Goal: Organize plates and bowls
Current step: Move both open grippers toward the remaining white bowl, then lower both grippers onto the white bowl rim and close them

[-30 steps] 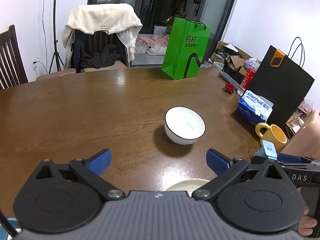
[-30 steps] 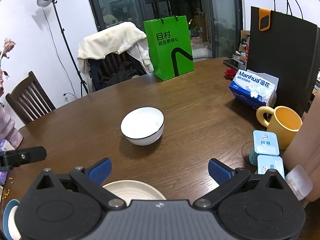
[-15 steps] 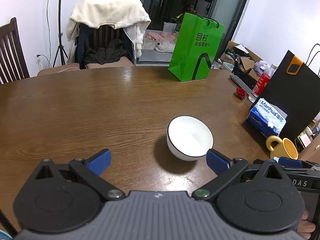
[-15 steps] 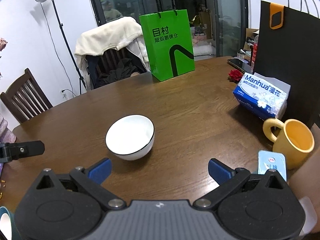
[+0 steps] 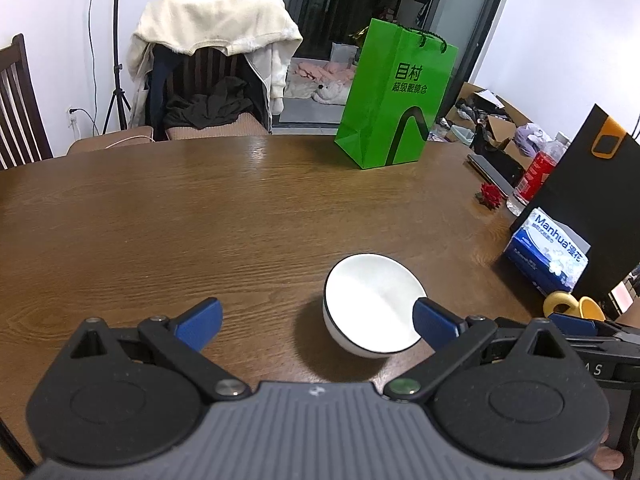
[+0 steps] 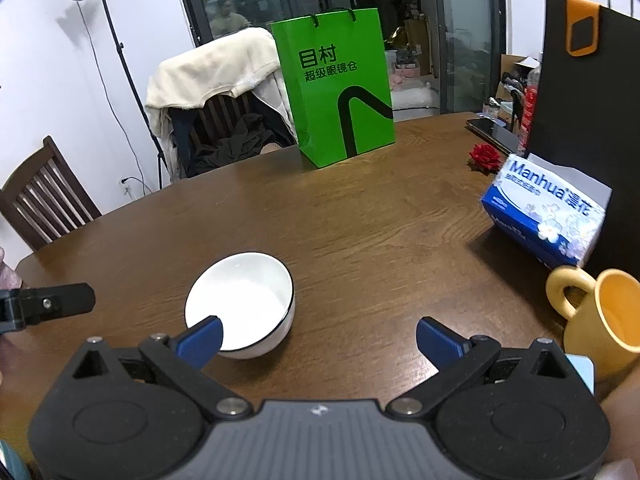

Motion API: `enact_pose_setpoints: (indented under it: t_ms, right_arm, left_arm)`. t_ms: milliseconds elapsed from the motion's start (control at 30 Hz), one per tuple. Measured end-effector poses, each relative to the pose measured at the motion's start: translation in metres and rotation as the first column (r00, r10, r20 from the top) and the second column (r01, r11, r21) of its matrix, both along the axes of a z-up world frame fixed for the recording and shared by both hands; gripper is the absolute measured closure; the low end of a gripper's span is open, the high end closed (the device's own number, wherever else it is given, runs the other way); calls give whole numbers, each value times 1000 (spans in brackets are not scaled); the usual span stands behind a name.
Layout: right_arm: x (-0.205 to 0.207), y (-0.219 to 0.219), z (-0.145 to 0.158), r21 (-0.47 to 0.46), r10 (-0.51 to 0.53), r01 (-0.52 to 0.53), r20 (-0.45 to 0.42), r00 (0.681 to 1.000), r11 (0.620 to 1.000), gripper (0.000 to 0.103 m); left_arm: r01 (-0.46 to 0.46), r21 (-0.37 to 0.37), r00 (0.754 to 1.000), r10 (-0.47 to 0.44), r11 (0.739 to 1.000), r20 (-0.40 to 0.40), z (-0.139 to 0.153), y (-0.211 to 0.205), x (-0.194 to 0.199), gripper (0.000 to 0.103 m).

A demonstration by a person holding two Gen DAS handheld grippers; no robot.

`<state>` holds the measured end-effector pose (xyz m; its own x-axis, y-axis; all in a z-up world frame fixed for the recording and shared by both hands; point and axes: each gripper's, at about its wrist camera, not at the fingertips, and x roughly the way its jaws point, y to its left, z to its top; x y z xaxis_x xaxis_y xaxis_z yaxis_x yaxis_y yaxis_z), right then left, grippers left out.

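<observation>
Both my grippers were spread wide with nothing in them. The white bowl point(image 5: 370, 304) sat upright on the wooden table point(image 5: 180, 220), near my left gripper point(image 5: 316, 322) and just in front of its right finger. From my right gripper point(image 6: 318, 338) the same bowl point(image 6: 240, 304) was behind the left fingertip. A yellow mug point(image 6: 600, 312) stood off to the right, well apart from the bowl.

Bench point(image 5: 200, 208): dark wood, visible grain, semi-gloss sheen. Bowl point(image 5: 372, 304): glossy white ceramic-looking, thin black rim. Left tongs point(image 5: 316, 318): matt black plastic, metal pivot pins, blue ribbed pads. Green bag point(image 6: 336, 88): smooth glossy paper. Mug point(image 6: 600, 316): glossy yellow glaze.
</observation>
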<state>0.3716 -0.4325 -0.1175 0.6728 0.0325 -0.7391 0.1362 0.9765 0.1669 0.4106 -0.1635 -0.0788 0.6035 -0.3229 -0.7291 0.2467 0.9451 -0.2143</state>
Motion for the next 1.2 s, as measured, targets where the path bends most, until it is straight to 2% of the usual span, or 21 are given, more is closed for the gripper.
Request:
enact_pose_setpoints:
  t_ms: [367,700,933,1200]
  right_arm:
    - [31,-2,-12,9,21,-21,-15,1000,1000,0]
    - [58,-5,-24,26,17,-16,-43,999,1000,2]
    - [74,-4,-41,39,26,-22,-87,996,999,13]
    - [93,0,-59,41,23,-17,-149,989,999,27]
  left_arm:
    - [-37,-3,998,37,999,-50,-18,-12,27,0]
    - [-61,34,992,64,998,-111,-40,-26,50,0]
    - [-74,42,982,80,996,-171,-59,-33,66,2]
    - [-99,55,968,109,994,-228,-81,-40,83,17]
